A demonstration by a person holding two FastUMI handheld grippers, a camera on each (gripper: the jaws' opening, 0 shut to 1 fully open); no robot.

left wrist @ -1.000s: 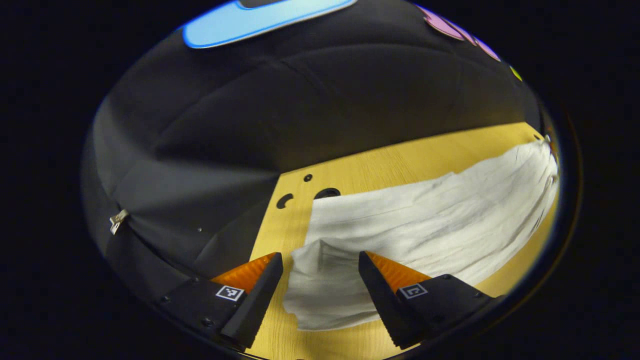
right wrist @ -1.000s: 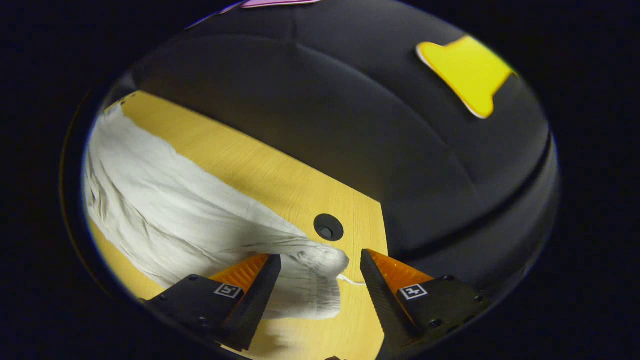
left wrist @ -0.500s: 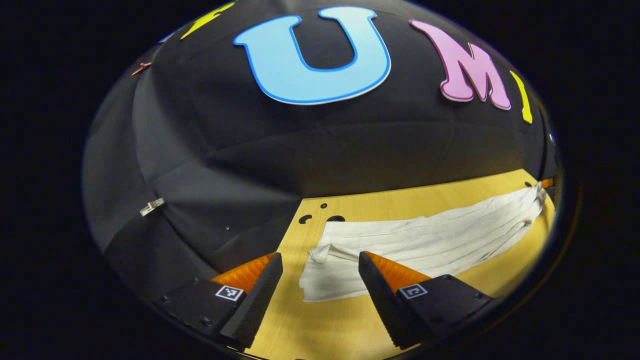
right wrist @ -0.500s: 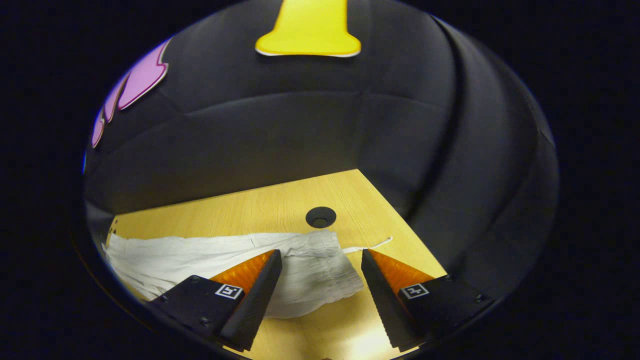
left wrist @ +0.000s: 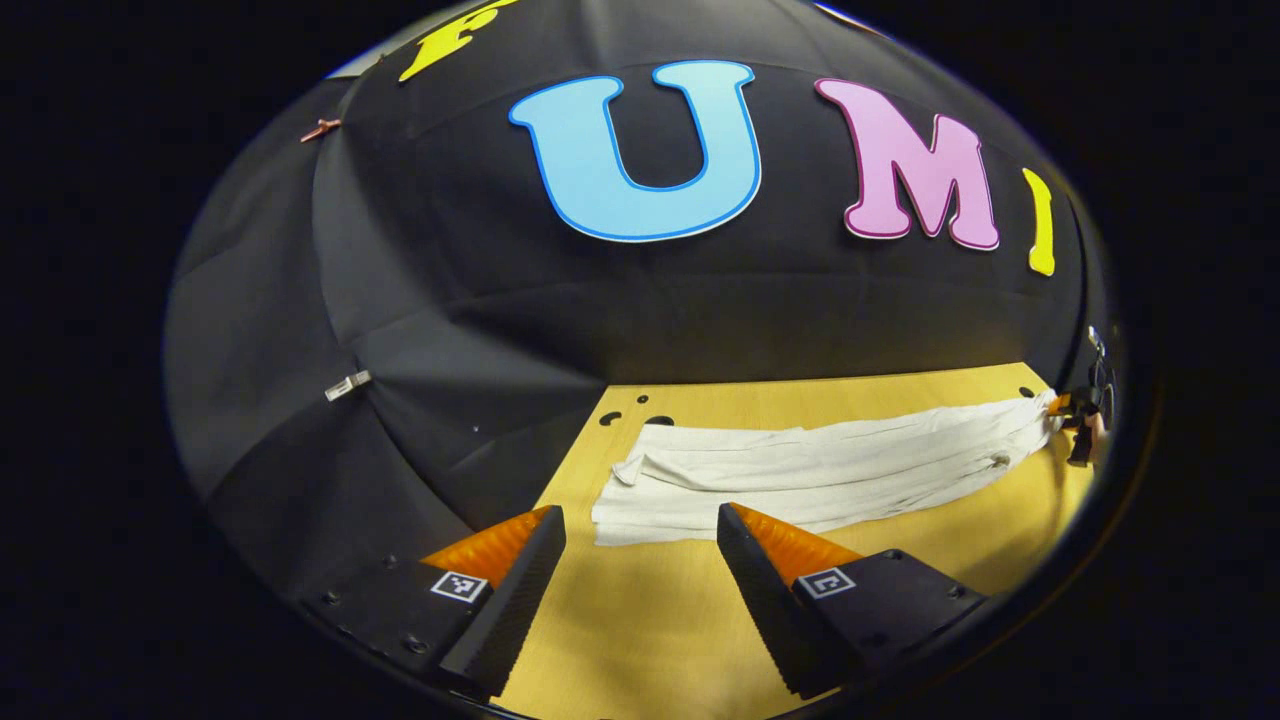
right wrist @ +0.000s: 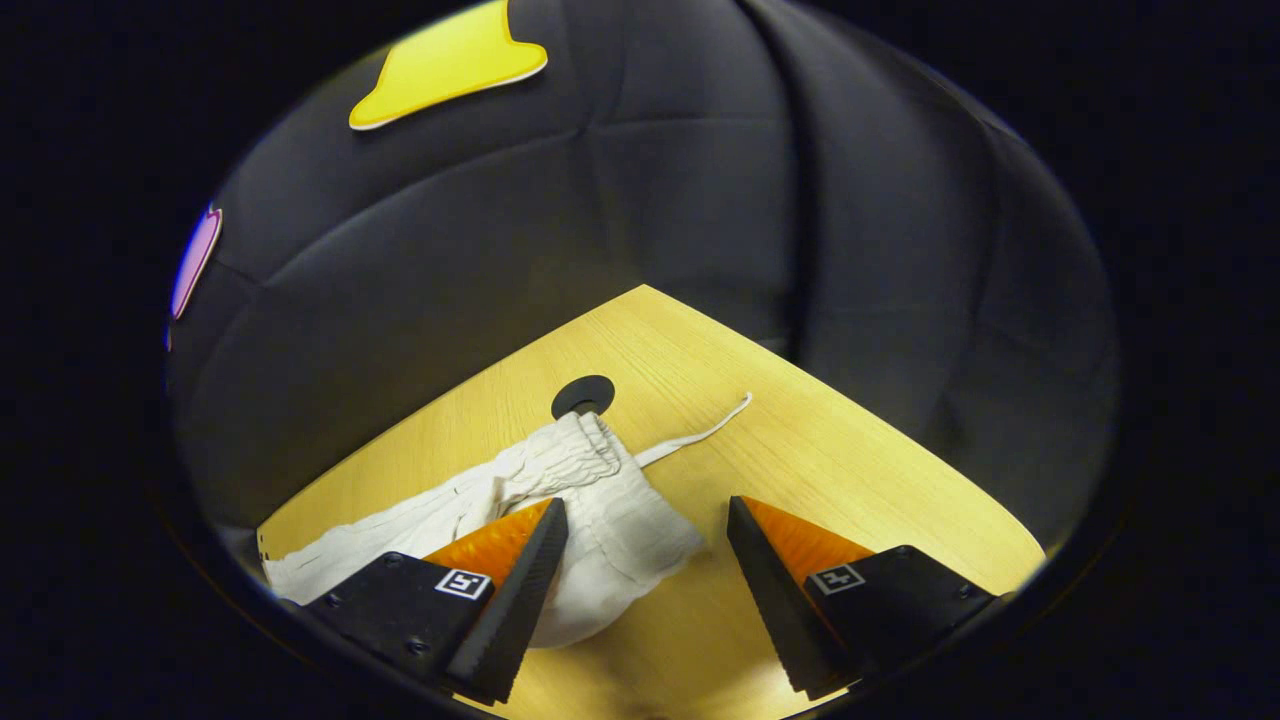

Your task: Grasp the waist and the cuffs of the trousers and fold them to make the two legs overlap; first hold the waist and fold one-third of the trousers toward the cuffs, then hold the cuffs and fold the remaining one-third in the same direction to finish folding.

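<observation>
White trousers (left wrist: 820, 470) lie stretched flat across the wooden table (left wrist: 650, 620), the legs one over the other. In the left gripper view their cuff end (left wrist: 640, 505) lies just beyond my left gripper (left wrist: 640, 525), which is open and holds nothing. The right gripper (left wrist: 1082, 430) is small at the far end by the waist. In the right gripper view the gathered elastic waist (right wrist: 565, 460) and its loose drawstring (right wrist: 700, 432) lie ahead of my right gripper (right wrist: 648, 512). That gripper is open, with the waist corner (right wrist: 625, 530) beside its left finger and no contact.
A round black hole (right wrist: 584, 396) is cut in the table just past the waist. More small holes (left wrist: 655, 420) sit beyond the cuff end. The booth's black cloth wall closes the table's far side and corners. Bare wood lies in front of both grippers.
Both grippers have drawn back from the trousers, staying open. The cloth that reached between the fingers a second ago now lies flat, farther off.
</observation>
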